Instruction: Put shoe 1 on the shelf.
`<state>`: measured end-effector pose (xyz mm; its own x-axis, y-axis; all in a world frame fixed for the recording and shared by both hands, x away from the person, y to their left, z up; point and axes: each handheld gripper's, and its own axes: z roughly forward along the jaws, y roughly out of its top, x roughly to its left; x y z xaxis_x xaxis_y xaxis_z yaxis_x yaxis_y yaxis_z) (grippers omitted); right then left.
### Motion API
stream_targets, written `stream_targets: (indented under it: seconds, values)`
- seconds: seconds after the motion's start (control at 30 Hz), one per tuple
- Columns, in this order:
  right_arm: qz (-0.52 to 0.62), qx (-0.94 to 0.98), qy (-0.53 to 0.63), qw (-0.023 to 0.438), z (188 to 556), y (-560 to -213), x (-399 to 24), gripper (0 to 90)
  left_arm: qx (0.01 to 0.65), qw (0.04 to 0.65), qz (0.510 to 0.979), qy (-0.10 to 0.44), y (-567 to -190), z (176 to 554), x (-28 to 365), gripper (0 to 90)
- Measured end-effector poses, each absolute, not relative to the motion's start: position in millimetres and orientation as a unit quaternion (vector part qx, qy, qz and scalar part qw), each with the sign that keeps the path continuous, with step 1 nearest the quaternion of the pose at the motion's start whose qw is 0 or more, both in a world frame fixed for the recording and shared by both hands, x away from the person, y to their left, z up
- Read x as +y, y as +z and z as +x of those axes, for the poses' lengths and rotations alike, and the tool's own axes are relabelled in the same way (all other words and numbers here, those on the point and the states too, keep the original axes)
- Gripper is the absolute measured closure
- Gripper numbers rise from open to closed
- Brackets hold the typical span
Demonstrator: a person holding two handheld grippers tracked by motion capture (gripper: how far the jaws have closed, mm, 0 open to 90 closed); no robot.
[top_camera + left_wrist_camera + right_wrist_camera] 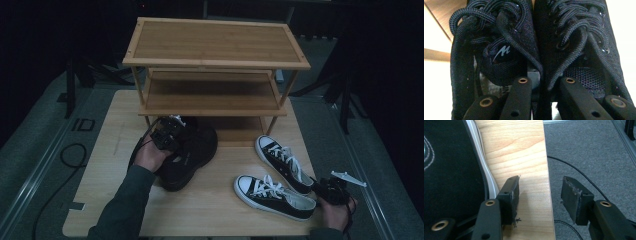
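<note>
A pair of black mesh lace-up shoes (189, 156) sits side by side in front of the wooden rack's lowest shelf. My left gripper (167, 136) comes in from behind their heels. In the left gripper view one jaw is inside each shoe, and the left gripper (546, 81) is shut on the two touching inner walls of the black shoes (506, 37). My right gripper (322, 187) is at the table's right edge, open and empty (541, 182), just right of a black-and-white sneaker (449, 175).
A three-tier bamboo shoe rack (215, 50) stands at the back of the wooden table (115, 150). Two black-and-white canvas sneakers (282, 162) (272, 197) lie front right. Grey carpet (594, 150) with a cable lies beyond the table's right edge (546, 170).
</note>
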<state>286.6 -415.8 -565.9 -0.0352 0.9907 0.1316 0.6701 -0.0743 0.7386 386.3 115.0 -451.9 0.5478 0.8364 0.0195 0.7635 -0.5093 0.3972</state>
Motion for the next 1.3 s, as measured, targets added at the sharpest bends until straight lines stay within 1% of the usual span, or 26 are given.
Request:
stream_targets:
  seconds: [0.23, 0.43, 0.63, 0.7, 0.73, 0.77, 0.9, 1.0, 1.07, 1.1, 1.3]
  values:
    - [0.652, 0.637, 0.335, 0.239, 286.6, -566.0, -415.9, 48.1, 0.476, 0.172, 0.855, 0.115, -454.4, 390.1, 105.0, 84.4]
    - [0.652, 0.637, 0.335, 0.239, 286.6, -565.9, -415.9, 48.1, 0.506, 0.184, 0.833, 0.125, -458.8, 391.8, 96.2, 84.4]
    - [0.652, 0.637, 0.335, 0.239, 286.6, -565.9, -415.9, 48.1, 0.536, 0.182, 0.808, 0.164, -466.2, 390.8, 74.0, 84.0]
    - [0.652, 0.637, 0.335, 0.239, 286.6, -565.9, -415.9, 48.1, 0.538, 0.182, 0.806, 0.165, -466.8, 390.7, 72.1, 82.5]
    - [0.651, 0.637, 0.335, 0.24, 286.6, -565.9, -415.9, 48.1, 0.544, 0.185, 0.799, 0.176, -469.7, 389.5, 61.3, 81.3]
    - [0.651, 0.637, 0.335, 0.24, 286.6, -565.9, -415.9, 48.1, 0.545, 0.188, 0.799, 0.172, -470.7, 389.8, 57.8, 80.1]
    - [0.652, 0.637, 0.335, 0.239, 286.6, -565.9, -415.9, 48.1, 0.538, 0.187, 0.805, 0.167, -469.7, 390.4, 56.4, 71.2]
    - [0.652, 0.637, 0.335, 0.239, 286.6, -565.9, -415.9, 48.1, 0.53, 0.186, 0.813, 0.156, -469.1, 390.3, 62.4, 59.8]
    - [0.652, 0.637, 0.335, 0.239, 286.6, -565.9, -415.9, 48.1, 0.524, 0.192, 0.818, 0.136, -468.4, 389.5, 68.2, 56.8]
    - [0.652, 0.637, 0.335, 0.239, 286.6, -565.9, -415.9, 48.1, 0.524, 0.201, 0.818, 0.125, -467.5, 388.1, 70.8, 56.8]
    - [0.652, 0.637, 0.335, 0.239, 286.6, -566.0, -415.8, 48.0, 0.511, 0.208, 0.824, 0.129, -458.1, 380.4, 75.8, 53.2]
